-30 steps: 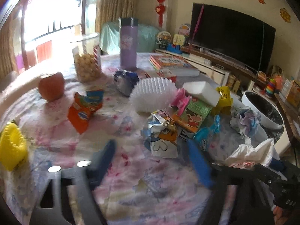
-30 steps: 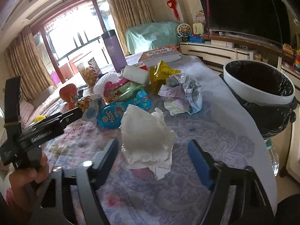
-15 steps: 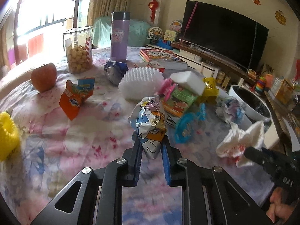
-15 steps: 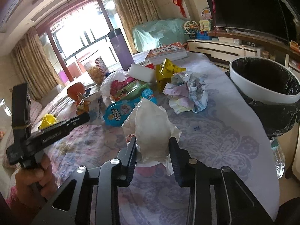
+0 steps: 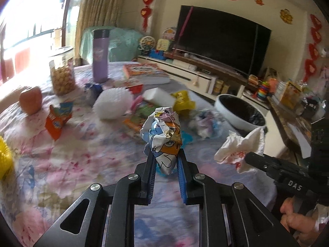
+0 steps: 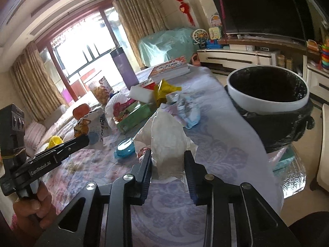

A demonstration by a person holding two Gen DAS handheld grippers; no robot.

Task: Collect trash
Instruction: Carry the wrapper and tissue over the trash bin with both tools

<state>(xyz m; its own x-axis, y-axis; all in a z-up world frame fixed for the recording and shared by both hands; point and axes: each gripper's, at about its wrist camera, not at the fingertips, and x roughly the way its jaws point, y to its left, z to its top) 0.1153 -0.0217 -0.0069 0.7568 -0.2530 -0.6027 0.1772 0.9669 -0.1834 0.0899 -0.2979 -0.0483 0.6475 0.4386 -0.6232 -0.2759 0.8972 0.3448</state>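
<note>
My left gripper (image 5: 164,156) is shut on a crumpled cartoon-print wrapper (image 5: 164,131), which stands upright between the blue pads, clear of the flowered tablecloth (image 5: 82,154). My right gripper (image 6: 168,156) has its jaws closing on a crumpled white tissue (image 6: 166,135); both pads press its sides and it hangs above the cloth. In the left wrist view the tissue (image 5: 240,146) shows at the right, at the tip of the right gripper. The white bin (image 6: 257,103) with a black liner stands past the table's right edge, beyond both grippers.
On the table lie an orange wrapper (image 5: 57,121), a white foam net (image 5: 113,105), a yellow wrapper (image 5: 183,103), crumpled paper (image 5: 203,123), an apple (image 5: 30,100), a snack jar (image 5: 61,76), a purple bottle (image 5: 100,55) and books (image 5: 146,74).
Both grippers went from wide open to closed, the left on the cartoon wrapper, the right on the tissue. Both pieces have come up off the cloth and moved toward the bin side.
</note>
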